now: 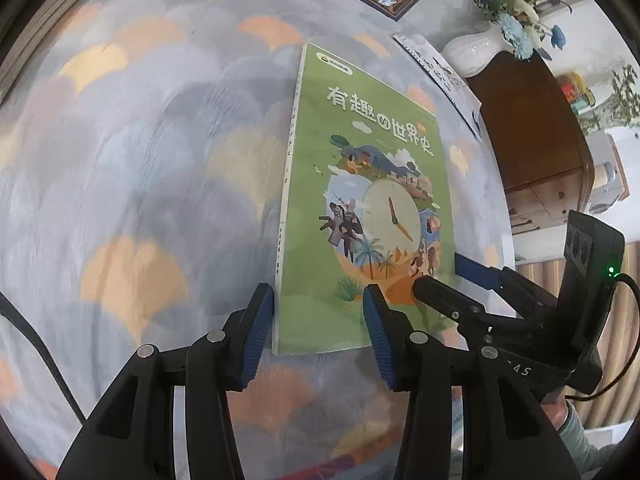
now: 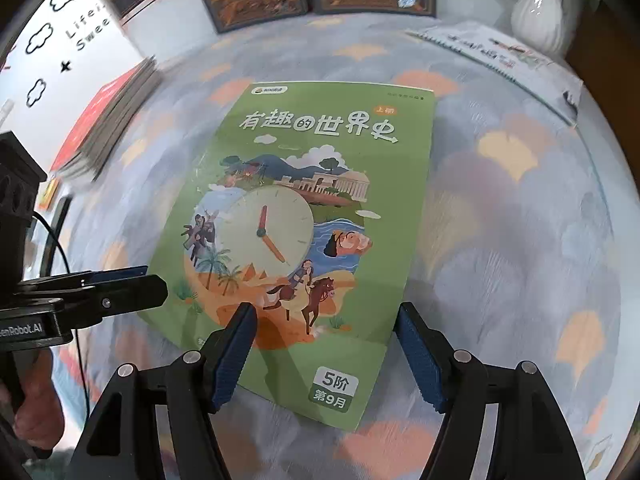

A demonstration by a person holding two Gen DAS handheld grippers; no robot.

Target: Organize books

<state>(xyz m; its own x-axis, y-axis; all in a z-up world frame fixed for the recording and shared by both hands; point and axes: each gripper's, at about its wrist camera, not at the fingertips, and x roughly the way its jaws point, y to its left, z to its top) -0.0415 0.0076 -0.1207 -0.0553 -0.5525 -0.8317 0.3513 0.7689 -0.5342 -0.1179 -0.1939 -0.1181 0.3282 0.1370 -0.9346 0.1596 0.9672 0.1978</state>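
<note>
Flat glossy green book (image 2: 320, 216), fuzzy patterned cloth (image 2: 520, 220).

Both wrist cameras looked steeply down, close over the green book (image 1: 360, 200) (image 2: 304, 220), left view from its spine side, right from its bottom edge.

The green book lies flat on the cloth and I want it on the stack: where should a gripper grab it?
The green book is thin and flat, so probably pinch its near bottom edge, coming in low from the front. The open right gripper already straddles that edge.
</note>
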